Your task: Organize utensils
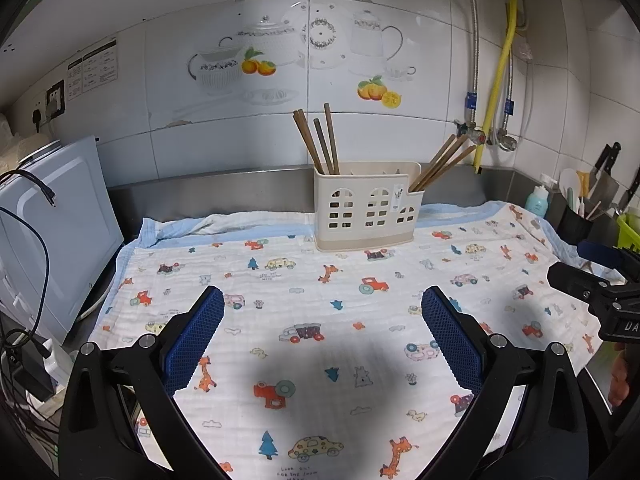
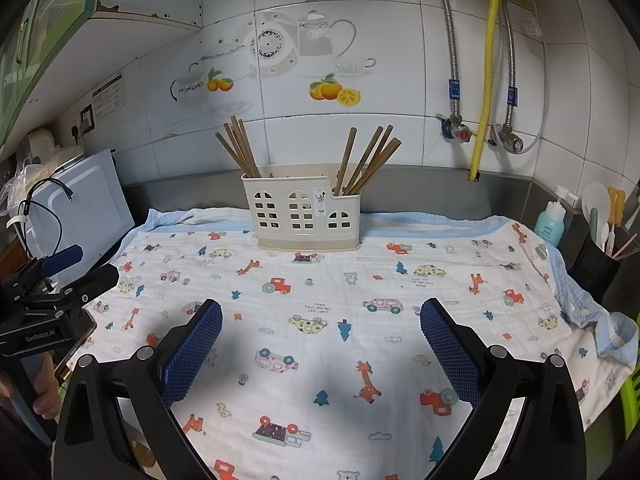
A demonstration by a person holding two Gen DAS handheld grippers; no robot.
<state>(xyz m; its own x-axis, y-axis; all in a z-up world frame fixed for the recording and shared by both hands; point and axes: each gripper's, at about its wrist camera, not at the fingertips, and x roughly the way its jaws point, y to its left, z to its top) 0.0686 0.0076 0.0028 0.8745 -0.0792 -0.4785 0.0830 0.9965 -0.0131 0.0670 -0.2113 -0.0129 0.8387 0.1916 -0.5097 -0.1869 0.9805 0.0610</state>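
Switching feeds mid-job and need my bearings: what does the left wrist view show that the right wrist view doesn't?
Only the left wrist view shows the knives at far right, plus the right gripper from the side.

Only the right wrist view shows the green cabinet at upper left, plus the left gripper from the side.

Both show the cream utensil holder, chopsticks in its two end compartments, the printed cloth, and open, empty jaws.

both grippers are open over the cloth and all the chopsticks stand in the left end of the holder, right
Not quite: the chopsticks stand in two bunches, one at each end of the holder, as the right wrist view shows. Both grippers, left gripper and right gripper, are open over the cloth.
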